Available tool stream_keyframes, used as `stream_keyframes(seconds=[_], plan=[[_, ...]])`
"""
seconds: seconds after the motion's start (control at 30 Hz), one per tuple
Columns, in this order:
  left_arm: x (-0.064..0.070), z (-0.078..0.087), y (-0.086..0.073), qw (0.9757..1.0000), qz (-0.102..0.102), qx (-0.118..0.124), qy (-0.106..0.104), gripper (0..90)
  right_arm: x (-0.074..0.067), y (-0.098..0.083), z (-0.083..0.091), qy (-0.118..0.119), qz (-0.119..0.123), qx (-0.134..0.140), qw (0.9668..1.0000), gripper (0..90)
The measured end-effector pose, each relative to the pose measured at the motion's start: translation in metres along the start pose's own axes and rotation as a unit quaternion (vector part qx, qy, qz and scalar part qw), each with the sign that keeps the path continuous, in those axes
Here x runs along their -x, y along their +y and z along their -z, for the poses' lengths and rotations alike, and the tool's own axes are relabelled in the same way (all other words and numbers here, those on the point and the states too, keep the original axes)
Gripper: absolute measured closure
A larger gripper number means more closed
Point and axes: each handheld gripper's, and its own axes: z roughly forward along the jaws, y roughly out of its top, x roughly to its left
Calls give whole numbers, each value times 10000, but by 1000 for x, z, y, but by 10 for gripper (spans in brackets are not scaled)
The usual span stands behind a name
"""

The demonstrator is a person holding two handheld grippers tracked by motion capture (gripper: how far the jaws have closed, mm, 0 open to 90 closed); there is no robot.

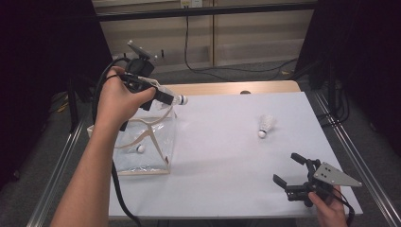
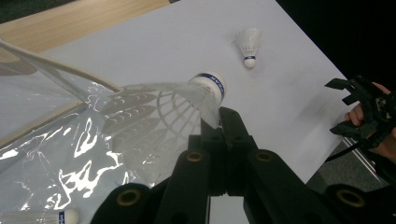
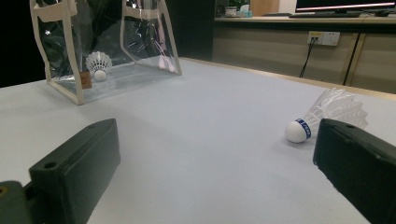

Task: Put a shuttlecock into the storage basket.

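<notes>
The bag (image 1: 146,142) stands on the table (image 1: 222,156) by its left edge, with one shuttlecock (image 1: 140,149) lying inside it. A second shuttlecock (image 1: 177,98) is held above the bag's far right corner in the left gripper (image 1: 166,97). A third shuttlecock (image 1: 265,126) lies on the table toward the right edge, well apart from the bag, and the right gripper (image 1: 287,169) sits near the front right corner.

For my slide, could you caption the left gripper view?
Left gripper pinches a shuttlecock above the clear bag.
</notes>
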Motion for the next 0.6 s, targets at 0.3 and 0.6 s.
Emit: stream_keyframes(seconds=[0.3, 0.6], plan=[[-6, 5, -2, 9999, 81, 48, 79, 899, 0, 0, 0, 1, 11, 4, 10000, 3], [-12, 10, -4, 9997, 191, 102, 132, 899, 0, 0, 0, -3, 3, 0, 10000, 3]])
